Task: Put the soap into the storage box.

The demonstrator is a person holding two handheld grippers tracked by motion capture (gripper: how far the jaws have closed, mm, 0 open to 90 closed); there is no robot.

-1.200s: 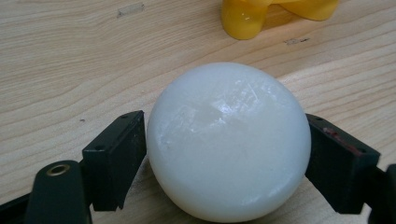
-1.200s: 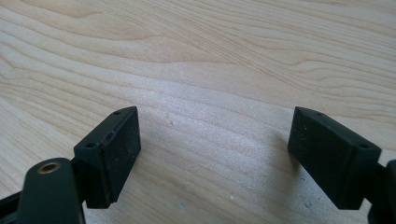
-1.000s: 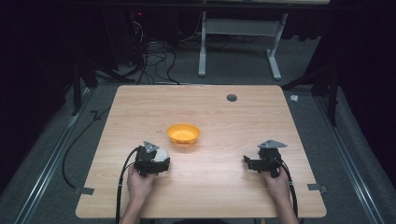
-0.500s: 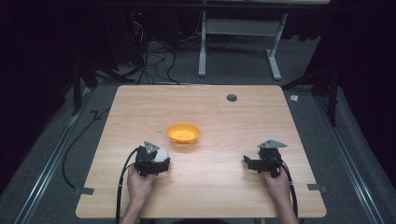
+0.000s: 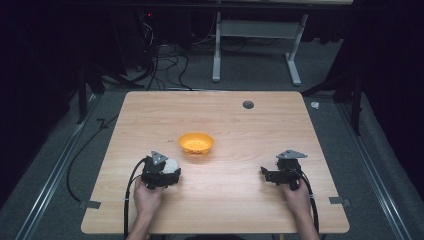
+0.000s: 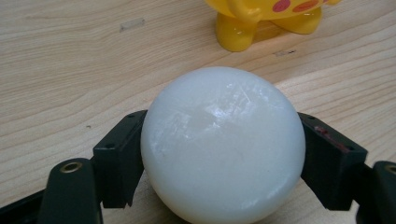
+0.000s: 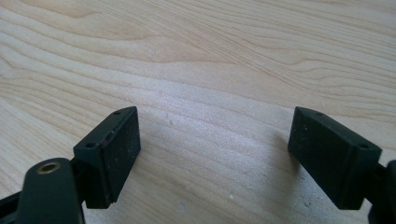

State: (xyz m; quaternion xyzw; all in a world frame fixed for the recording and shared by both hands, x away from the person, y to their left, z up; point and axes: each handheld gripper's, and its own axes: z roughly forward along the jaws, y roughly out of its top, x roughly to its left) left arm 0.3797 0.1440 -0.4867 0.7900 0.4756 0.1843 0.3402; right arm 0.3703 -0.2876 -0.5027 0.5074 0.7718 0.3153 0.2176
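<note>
Wood table, dark room. L gripper clamped on white ball, near orange bowl. R gripper jaws apart, w/ nothing between, low over tabletop.

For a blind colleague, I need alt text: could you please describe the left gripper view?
A smooth white ball fills the centre, held between the left gripper's two black fingers, one against each side. Behind it lies a light wooden table, and the lower part of a yellow object with pink spots stands at the top edge.
</note>
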